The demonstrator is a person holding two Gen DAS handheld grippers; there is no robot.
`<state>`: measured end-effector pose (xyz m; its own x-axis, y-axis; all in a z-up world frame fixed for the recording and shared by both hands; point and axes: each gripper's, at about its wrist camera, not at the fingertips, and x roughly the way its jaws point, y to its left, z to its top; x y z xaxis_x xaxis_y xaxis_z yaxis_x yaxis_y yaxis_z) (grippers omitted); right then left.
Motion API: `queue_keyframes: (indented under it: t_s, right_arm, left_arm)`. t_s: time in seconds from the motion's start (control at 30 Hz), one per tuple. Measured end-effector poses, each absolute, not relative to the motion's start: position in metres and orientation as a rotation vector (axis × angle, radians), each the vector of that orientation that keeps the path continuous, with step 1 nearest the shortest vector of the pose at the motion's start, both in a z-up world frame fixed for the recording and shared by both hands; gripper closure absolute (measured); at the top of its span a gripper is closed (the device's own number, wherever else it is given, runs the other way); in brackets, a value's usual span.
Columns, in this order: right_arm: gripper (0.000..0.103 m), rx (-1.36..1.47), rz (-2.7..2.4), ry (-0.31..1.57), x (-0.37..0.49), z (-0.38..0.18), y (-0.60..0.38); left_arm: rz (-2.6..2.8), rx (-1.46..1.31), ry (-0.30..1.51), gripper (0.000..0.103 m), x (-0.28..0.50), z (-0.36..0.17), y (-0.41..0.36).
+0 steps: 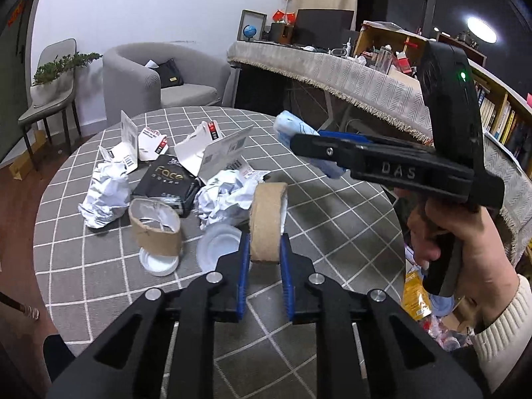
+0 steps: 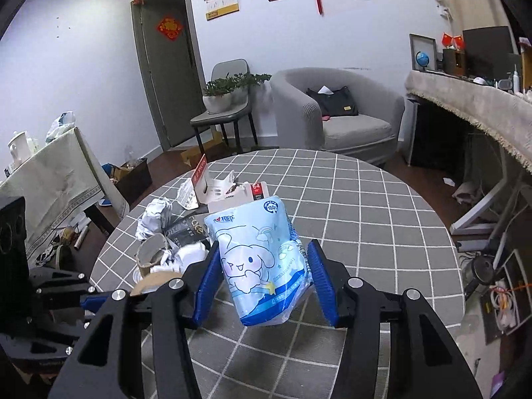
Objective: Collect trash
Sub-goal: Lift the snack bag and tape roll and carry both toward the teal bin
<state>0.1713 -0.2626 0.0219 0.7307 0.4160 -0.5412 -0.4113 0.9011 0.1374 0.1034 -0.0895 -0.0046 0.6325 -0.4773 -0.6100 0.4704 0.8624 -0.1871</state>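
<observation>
**A:** Left wrist view first. What does the left gripper (image 1: pixel 264 259) have?

**B:** A brown cardboard roll (image 1: pixel 267 221), standing on edge between the blue pads, jaws closed part-way onto its flat sides. It looks light and fairly stiff, though I'd judge a hard squeeze would dent it. It sits low over the grey checked tablecloth (image 1: pixel 332 206).

**A:** And the rest of the rubbish?

**B:** Beyond it on the table: crumpled white paper balls (image 1: pixel 104 196), a glossy black "Face" packet (image 1: pixel 164 183), torn white card packaging (image 1: pixel 219 153), a tipped paper cup (image 1: pixel 154 231) with a white plastic lid (image 1: pixel 217 249) beside it. All light; the paper is soft and takes a grip anywhere, the lid is thin and flat, so probably best pinched at its rim.

**A:** Right wrist view?

**B:** The right gripper (image 2: pixel 266 279) carries a pale blue tissue pack (image 2: pixel 262 266) printed with a cartoon, lifted clear above the table. The jaws stand fairly wide, pads pressing its sides. Slick plastic film over a soft filling, so it could slip; gripping across the middle seems safest.
</observation>
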Motion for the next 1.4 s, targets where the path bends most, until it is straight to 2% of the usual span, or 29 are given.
queue_keyframes:
  t_s: [0.7, 1.07, 1.4]
  right_arm:
    - [0.050, 0.018, 0.509, 0.518, 0.165, 0.045, -0.203]
    - [0.050, -0.030, 0.610, 0.518, 0.157, 0.052, -0.127]
    - [0.050, -0.096, 0.727, 0.576, 0.146, 0.036, -0.041]
  left_arm:
    - [-0.441, -0.097, 0.576, 0.084, 0.082, 0.023, -0.004]
    - [-0.243, -0.084, 0.626, 0.084, 0.078, 0.010, 0.072]
    - [-0.086, -0.087, 0.742, 0.084, 0.069, -0.022, 0.144]
